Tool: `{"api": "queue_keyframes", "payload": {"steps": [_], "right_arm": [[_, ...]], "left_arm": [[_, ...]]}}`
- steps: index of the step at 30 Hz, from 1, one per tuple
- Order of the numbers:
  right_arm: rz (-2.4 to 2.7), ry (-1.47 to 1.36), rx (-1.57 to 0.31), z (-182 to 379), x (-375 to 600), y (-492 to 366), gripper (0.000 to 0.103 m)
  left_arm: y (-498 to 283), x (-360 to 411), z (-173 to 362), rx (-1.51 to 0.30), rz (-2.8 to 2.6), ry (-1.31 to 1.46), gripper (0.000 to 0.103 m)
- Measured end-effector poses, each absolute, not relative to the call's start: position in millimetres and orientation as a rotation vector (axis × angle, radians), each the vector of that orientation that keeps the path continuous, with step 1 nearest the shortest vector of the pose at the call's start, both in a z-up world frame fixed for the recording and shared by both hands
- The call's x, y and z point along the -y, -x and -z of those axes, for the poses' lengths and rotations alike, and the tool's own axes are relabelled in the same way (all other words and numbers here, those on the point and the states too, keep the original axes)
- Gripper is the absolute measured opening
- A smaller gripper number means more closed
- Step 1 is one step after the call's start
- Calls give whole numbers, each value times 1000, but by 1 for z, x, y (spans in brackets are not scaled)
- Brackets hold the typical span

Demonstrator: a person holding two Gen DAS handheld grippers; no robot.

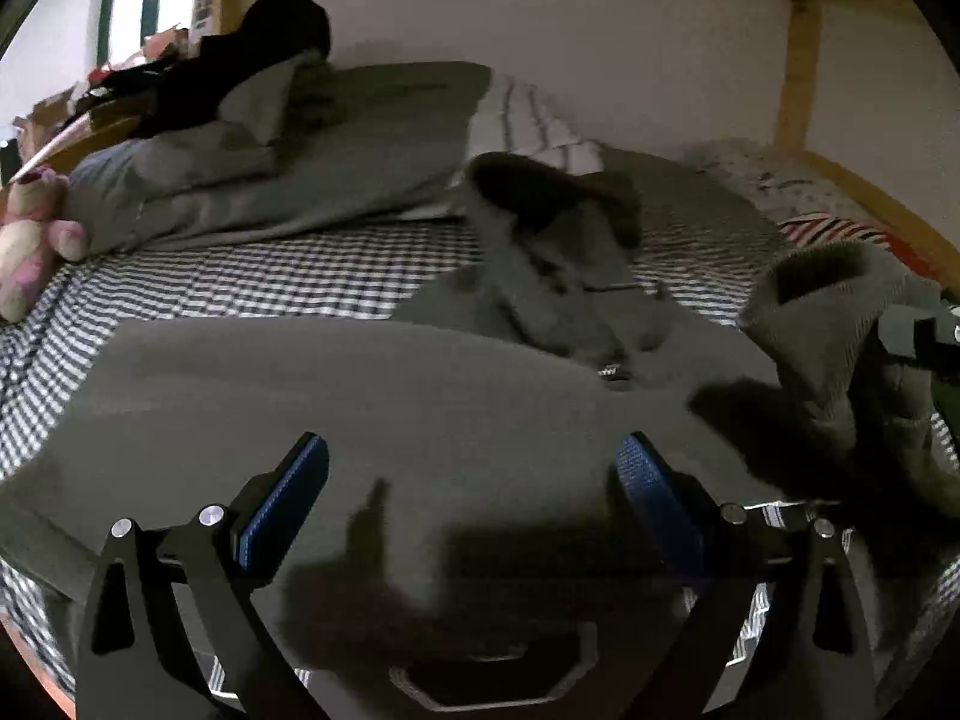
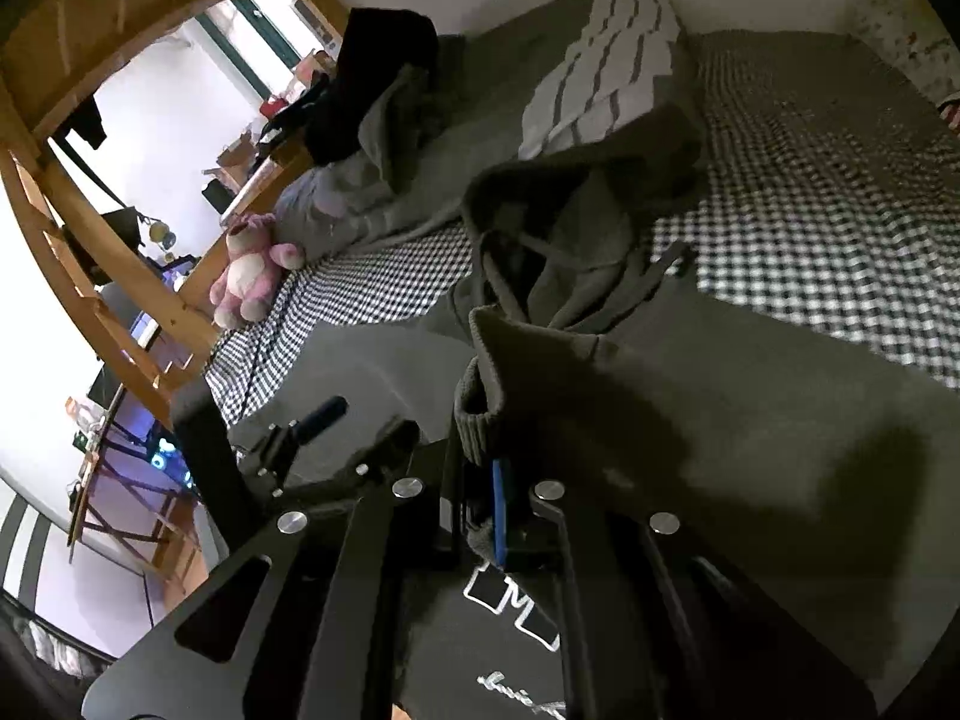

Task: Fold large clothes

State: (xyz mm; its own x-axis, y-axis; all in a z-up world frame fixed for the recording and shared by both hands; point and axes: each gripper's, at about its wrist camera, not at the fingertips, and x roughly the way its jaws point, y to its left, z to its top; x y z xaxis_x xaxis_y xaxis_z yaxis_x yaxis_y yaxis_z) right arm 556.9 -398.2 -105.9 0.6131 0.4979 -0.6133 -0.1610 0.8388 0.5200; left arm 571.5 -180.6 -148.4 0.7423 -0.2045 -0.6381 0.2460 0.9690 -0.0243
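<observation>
A large grey hoodie lies spread on the checked bedsheet, its hood bunched at the far end. My left gripper hovers over the hoodie's body, open, with nothing between its blue pads. In the right wrist view my right gripper is shut on the ribbed sleeve cuff and holds the sleeve lifted over the body. In the left wrist view that raised cuff shows at the right. The left gripper appears at the left of the right wrist view.
A grey duvet and a striped pillow lie at the head of the bed, with a black garment on top. A pink plush toy sits at the left edge. Wooden bunk posts and a ladder frame the bed.
</observation>
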Motion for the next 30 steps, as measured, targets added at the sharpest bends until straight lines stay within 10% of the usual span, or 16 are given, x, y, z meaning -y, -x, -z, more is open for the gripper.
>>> {"api": "queue_keyframes", "payload": {"steps": [30], "right_arm": [[-376,-296,-926,171,220,-614,9]], "left_arm": [[-572,56,165,-705,184,-13,95]]}}
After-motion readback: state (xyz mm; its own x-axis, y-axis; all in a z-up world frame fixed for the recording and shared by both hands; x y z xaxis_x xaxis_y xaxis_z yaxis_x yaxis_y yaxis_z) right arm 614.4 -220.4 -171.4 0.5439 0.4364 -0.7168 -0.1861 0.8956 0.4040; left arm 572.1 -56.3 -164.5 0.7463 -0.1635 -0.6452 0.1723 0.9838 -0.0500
